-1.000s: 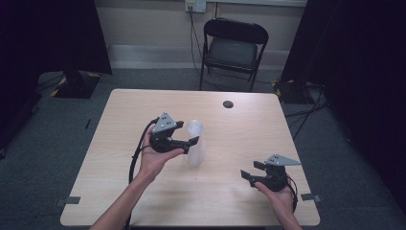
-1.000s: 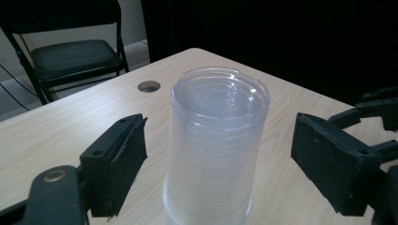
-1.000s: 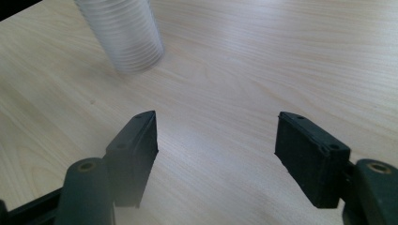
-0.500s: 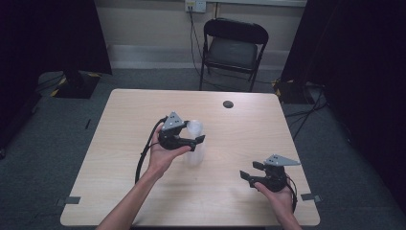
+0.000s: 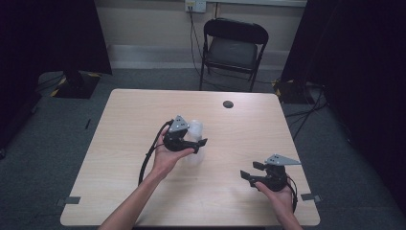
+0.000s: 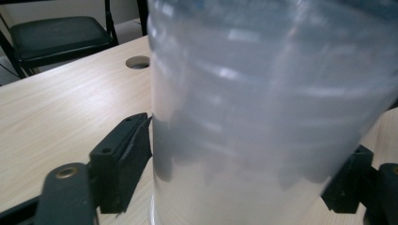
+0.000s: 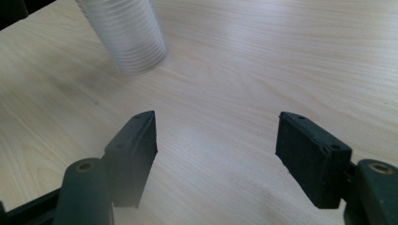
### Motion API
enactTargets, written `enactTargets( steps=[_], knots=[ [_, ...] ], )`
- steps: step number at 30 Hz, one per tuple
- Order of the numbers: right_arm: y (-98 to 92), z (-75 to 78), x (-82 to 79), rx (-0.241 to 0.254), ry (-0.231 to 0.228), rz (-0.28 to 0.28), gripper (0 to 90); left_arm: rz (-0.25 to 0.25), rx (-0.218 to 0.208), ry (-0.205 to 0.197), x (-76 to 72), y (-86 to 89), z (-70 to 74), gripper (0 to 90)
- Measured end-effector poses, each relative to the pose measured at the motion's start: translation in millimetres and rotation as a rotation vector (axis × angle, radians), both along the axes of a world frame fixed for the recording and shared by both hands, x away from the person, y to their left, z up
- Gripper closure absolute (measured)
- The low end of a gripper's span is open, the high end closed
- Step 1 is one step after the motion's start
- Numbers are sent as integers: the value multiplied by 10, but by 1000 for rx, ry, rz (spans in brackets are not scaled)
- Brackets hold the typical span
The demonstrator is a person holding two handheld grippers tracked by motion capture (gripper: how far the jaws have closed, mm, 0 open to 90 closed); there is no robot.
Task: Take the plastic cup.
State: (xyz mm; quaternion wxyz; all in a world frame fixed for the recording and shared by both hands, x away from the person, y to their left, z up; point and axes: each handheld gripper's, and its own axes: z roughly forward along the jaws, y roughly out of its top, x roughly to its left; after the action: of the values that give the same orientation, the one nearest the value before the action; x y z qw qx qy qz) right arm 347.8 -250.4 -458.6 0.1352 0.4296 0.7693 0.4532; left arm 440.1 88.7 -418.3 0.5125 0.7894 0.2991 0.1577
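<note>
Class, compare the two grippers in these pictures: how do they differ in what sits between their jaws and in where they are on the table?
The left gripper has a stack of clear plastic cups between its jaws, which have just been closing and now touch it; the right gripper stands open over bare table. The left gripper works near the table's middle; the right gripper rests near the front right corner. Both are black, two-jawed, hand-held, with a grey plate on top.

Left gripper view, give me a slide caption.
Left tool jaws closing around a stack of translucent plastic cups standing on the wooden table.
</note>
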Motion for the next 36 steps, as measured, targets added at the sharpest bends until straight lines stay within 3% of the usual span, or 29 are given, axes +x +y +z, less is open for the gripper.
enactTargets(
  steps=[4,6,9,13,20,36],
  knots=[
    [-6,-10,9,4,6,-3,297,5,-1,11,9,19,-34,222],
    [-2,-10,9,6,7,-4,297,11,-27,16,12,18,-46,227],
    [1,-8,7,5,8,-3,292,11,-33,22,10,7,-56,236],
    [-5,-14,10,9,9,-7,292,7,-20,8,-7,-7,-40,299],
    [-8,-11,6,11,10,-12,292,11,-31,20,-7,-3,-35,302],
    [-13,-8,8,15,7,-8,292,18,-47,-1,-45,21,56,305]
  ],
)
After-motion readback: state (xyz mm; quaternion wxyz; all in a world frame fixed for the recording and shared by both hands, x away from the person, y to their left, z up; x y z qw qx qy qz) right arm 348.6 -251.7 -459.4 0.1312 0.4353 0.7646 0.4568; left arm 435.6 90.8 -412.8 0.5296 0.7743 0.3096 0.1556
